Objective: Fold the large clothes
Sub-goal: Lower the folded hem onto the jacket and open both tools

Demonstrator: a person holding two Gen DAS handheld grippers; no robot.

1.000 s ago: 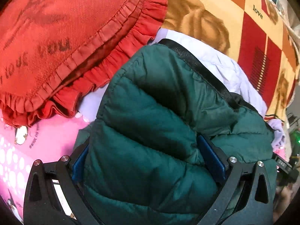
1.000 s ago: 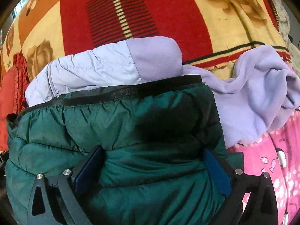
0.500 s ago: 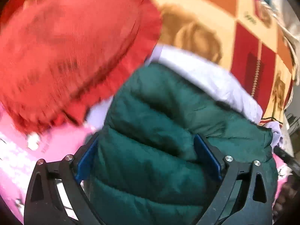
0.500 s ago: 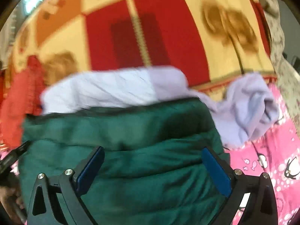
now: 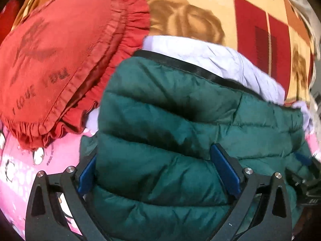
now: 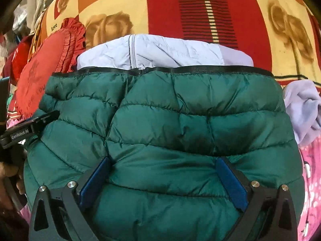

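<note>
A folded dark green puffer jacket (image 5: 180, 110) (image 6: 180, 104) with a black hem lies on top of a lavender jacket (image 5: 210, 54) (image 6: 160, 52). My left gripper (image 5: 154, 152) is at the green jacket's left end, open wide, with the quilted fabric bulging between its blue pads (image 5: 224, 170). My right gripper (image 6: 163, 160) stands open the same way over the jacket's near middle. The left gripper (image 6: 30, 128) also shows at the left edge of the right wrist view, with a hand (image 6: 8, 170) below it.
A red frilled cushion (image 5: 56, 60) (image 6: 40, 76) touches the pile on its left. Behind is a red and yellow rose blanket (image 5: 190, 16) (image 6: 160, 6). A lavender fleece (image 6: 303, 108) lies bunched at the right. A pink printed sheet (image 5: 20, 170) (image 6: 311, 170) covers the bed.
Both grippers have drawn back a little from the pile, so more of the green jacket shows. Its black hem now lies straight across the lavender jacket. The jaws stayed wide.
</note>
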